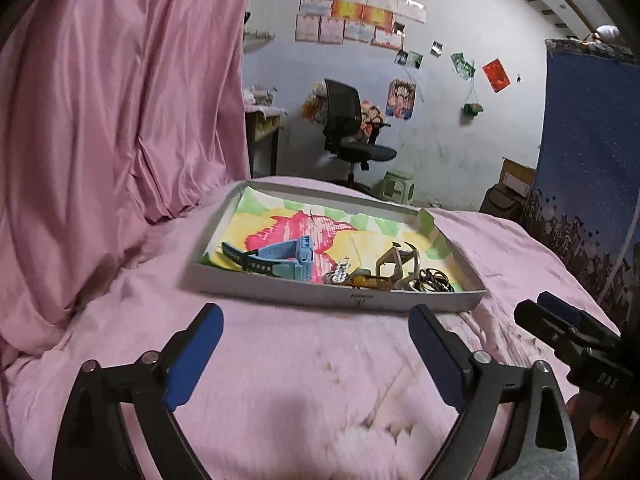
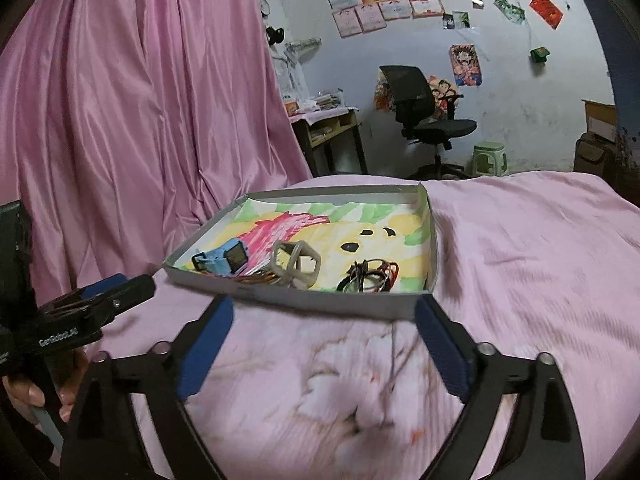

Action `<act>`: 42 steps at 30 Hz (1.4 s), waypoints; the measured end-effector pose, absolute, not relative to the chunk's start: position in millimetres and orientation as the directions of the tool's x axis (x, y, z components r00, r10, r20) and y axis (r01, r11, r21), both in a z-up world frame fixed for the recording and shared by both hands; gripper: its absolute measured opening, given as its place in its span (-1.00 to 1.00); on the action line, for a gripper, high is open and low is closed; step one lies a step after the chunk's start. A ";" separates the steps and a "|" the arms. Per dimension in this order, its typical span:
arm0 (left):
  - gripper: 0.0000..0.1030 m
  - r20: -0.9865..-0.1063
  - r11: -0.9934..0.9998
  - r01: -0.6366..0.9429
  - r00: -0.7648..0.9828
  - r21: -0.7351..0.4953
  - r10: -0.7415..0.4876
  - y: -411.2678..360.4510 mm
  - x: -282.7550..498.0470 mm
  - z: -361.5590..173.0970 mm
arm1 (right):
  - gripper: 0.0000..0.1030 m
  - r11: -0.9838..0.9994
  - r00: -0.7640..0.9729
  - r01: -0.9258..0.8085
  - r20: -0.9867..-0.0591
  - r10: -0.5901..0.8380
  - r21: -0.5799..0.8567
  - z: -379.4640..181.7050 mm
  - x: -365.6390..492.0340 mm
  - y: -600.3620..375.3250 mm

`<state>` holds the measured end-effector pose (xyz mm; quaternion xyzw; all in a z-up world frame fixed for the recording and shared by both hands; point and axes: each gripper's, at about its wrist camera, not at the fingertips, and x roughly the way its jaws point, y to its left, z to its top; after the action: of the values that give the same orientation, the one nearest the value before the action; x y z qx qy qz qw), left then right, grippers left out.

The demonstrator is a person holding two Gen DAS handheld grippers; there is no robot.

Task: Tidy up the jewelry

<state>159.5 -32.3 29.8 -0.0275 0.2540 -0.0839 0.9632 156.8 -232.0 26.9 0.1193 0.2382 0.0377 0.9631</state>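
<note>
A shallow grey cardboard tray [image 1: 340, 295] with a bright painted lining lies on the pink bedsheet; in the right wrist view the tray [image 2: 320, 300] sits just past the fingers. Inside it lie a light blue watch [image 1: 294, 258] [image 2: 226, 260], a beige open-frame holder [image 1: 396, 266] [image 2: 296, 264], a small pale charm [image 1: 340, 272] and a tangle of dark cords and bangles [image 1: 434, 282] [image 2: 370, 276]. My left gripper [image 1: 316, 320] stands open and empty, short of the tray's near wall. My right gripper [image 2: 324, 312] is likewise open and empty at that wall.
A pink curtain [image 1: 120, 100] hangs along the left. Behind the bed stand a black office chair [image 1: 352, 136], a green stool [image 1: 398, 188] and a desk [image 2: 332, 128]. A blue patterned cloth [image 1: 584, 184] rises at the right. A hand [image 2: 28, 396] grips the left tool.
</note>
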 end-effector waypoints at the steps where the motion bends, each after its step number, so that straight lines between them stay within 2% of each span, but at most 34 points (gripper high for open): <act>1: 0.88 -0.478 0.985 0.147 0.861 -0.088 -0.172 -30.8 152.5 29.4 | 0.82 0.969 0.888 -0.011 -0.444 0.123 0.245 27.4 151.5 -230.5; 3: 0.92 -0.466 0.987 0.146 0.870 -0.072 -0.163 -28.6 141.0 28.7 | 0.83 0.969 0.893 -0.004 -0.435 0.115 0.248 27.8 142.7 -228.0; 6: 0.98 -0.442 0.990 0.133 0.886 -0.054 -0.143 -23.4 122.7 25.1 | 0.97 0.968 0.903 0.021 -0.420 0.089 0.250 26.0 128.3 -224.8; 20: 0.99 -0.422 0.993 0.077 0.900 -0.084 -0.106 -4.1 102.3 15.3 | 0.97 0.977 0.925 0.107 -0.379 -0.030 0.186 23.3 86.8 -209.4; 29: 0.99 -0.431 0.996 0.083 0.898 -0.031 -0.088 -13.2 99.9 8.6 | 0.97 0.979 0.926 0.103 -0.378 -0.029 0.178 22.7 82.7 -208.4; 42: 0.99 -0.430 0.996 0.081 0.899 -0.033 -0.087 -13.5 98.8 7.3 | 0.97 0.980 0.927 0.100 -0.375 -0.028 0.173 22.4 81.5 -207.0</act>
<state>98.8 -13.4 7.3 -0.0074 0.2210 -0.0432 0.9743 81.5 -207.0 22.4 0.0949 0.1886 -0.0327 0.9769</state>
